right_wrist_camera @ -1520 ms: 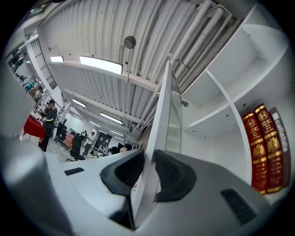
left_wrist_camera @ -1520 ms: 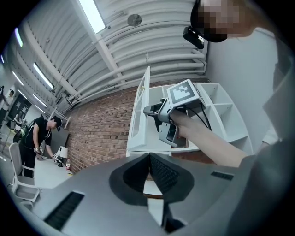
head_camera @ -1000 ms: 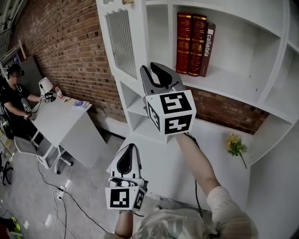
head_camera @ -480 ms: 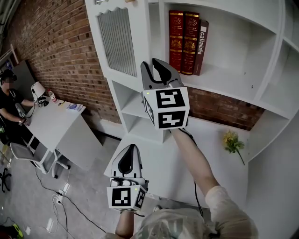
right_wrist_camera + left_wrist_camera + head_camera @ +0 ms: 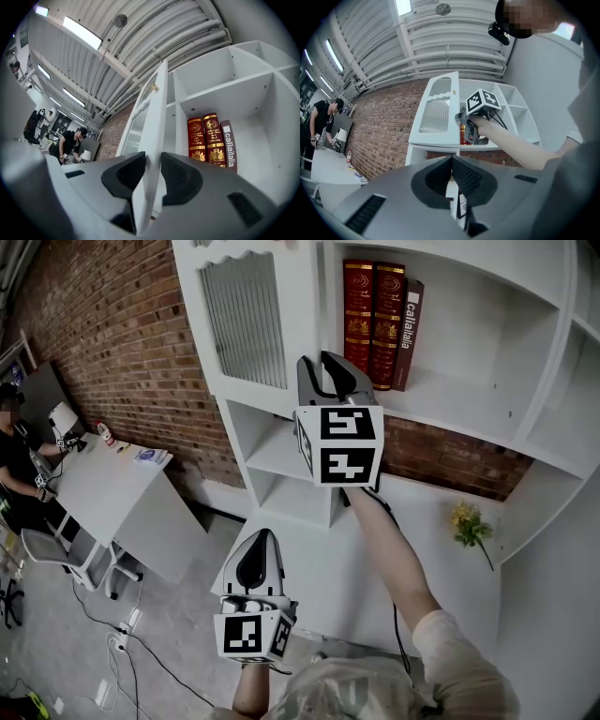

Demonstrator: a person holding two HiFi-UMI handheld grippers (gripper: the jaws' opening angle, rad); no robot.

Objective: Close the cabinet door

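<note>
**A:** Head view first. Where is the cabinet door (image 5: pixel 246 320)?

**B:** Left of the red books (image 5: pixel 373 324), standing part open. The right gripper (image 5: pixel 326 367) is at the door's free edge, just beside the books. The left gripper (image 5: pixel 258 545) hangs well below them.

**A:** Left gripper view?

**B:** Its jaws are pressed together on nothing.

**A:** Right gripper view?

**B:** The jaws have just been opening, but the door's edge is between them, left of the books. The pads seem to lie against both faces.

**A:** How will it handle?

**B:** I judge it stiff, light and smooth-painted, and the ribbed pane may be fragile. Take the solid free edge, away from the hinge.
</note>
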